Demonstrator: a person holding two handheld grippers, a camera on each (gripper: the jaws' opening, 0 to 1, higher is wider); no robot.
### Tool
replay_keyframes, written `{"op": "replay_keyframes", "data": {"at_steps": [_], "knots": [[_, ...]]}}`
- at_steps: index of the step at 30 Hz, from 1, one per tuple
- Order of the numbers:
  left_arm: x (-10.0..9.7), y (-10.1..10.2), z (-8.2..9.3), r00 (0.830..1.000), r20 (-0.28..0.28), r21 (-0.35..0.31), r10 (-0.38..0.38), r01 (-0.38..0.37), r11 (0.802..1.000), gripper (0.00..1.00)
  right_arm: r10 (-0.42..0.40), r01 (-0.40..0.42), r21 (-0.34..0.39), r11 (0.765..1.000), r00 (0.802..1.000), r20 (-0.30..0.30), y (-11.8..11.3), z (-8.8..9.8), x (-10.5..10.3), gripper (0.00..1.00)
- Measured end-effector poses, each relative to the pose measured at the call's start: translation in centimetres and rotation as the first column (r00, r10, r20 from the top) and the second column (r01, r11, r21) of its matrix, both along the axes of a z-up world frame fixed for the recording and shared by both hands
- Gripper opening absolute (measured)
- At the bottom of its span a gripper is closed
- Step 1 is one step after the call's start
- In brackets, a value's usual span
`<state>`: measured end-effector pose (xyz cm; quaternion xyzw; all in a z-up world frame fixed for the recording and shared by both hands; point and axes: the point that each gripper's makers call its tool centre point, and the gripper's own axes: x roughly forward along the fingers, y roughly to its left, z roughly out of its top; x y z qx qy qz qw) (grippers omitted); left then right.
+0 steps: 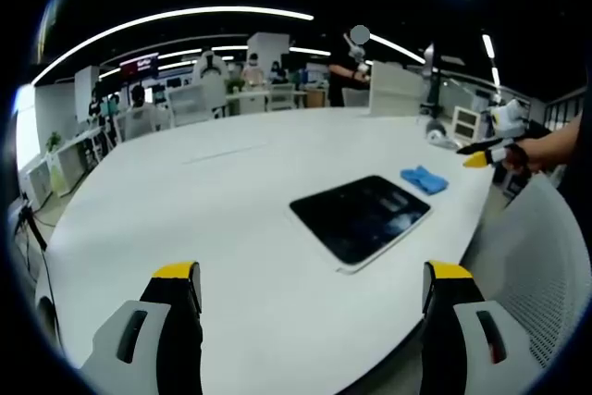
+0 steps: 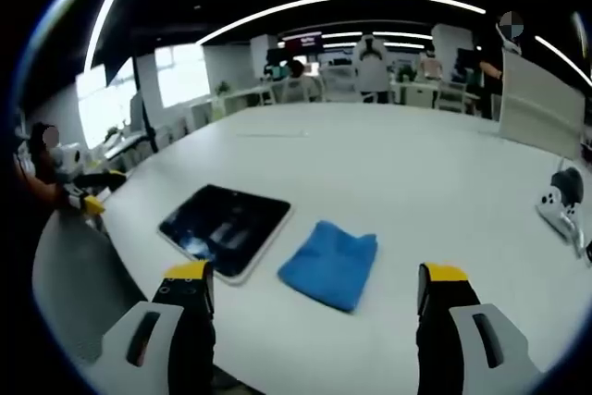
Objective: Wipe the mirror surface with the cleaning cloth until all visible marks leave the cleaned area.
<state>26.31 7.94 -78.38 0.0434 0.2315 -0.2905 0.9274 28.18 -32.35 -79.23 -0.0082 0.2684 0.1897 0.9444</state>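
1. Behind the white table point(image 1: 185, 219) I see an office with desks and people.
2. On the table, near its edge, the mirror point(image 2: 225, 227) lies flat.
3. Just beside the mirror, along that edge, lies the blue cloth point(image 2: 330, 264).
4. My left claw point(image 1: 310, 289) is released and holds nothing.
5. My right claw point(image 2: 314, 291) is also released, low before the cloth.
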Motion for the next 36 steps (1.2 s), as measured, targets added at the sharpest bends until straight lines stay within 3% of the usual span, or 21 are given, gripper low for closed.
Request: {"op": "replay_keyframes", "data": {"at_steps": [2, 7, 9, 13, 20, 25, 28, 36], "knots": [[0.0, 0.0, 0.0, 1.0, -0.003, 0.0, 0.002, -0.002, 1.0, 1.0, -0.016, 0.017, -0.039, 0.999, 1.0, 0.026, -0.6, 0.0, 0.1, 0.98], [0.0, 0.0, -0.1, 1.0, -0.004, 0.003, 0.001, -0.001, 1.0, 1.0, 0.001, 0.001, -0.084, 0.996, 1.0, 0.02, -0.5, -0.4, -0.5, 1.0], [0.0, 0.0, -0.1, 1.0, -0.004, 0.002, 0.002, -0.002, 1.0, 1.0, -0.029, 0.032, -0.094, 0.995, 0.999, 0.033, -1.0, -0.2, -0.4, 1.0], [0.0, 0.0, 0.0, 1.0, -0.002, 0.002, 0.002, -0.002, 1.0, 1.0, -0.061, 0.062, -0.045, 0.997, 0.998, 0.031, -1.3, 0.1, -0.4, 1.0], [0.0, 0.0, 0.0, 1.0, 0.0, 0.001, 0.002, -0.002, 1.0, 1.0, -0.066, 0.07, -0.079, 0.994, 0.997, 0.048, -1.5, 0.0, -0.7, 1.0], [0.0, 0.0, 0.1, 1.0, 0.001, -0.001, 0.004, -0.004, 1.0, 1.0, -0.055, 0.058, -0.078, 0.995, 0.998, 0.03, -1.2, -0.3, -1.1, 1.0], [0.0, 0.0, 0.0, 1.0, -0.001, 0.003, 0.003, -0.003, 1.0, 1.0, -0.085, 0.084, -0.074, 0.994, 0.996, -0.015, -1.8, -1.0, -1.3, 1.0], [0.0, 0.3, 0.0, 1.0, 0.004, 0.013, 0.01, -0.01, 1.0, 1.0, -0.098, 0.097, -0.045, 0.994, 0.995, -0.018, -1.8, -0.7, -0.9, 1.0]]}}
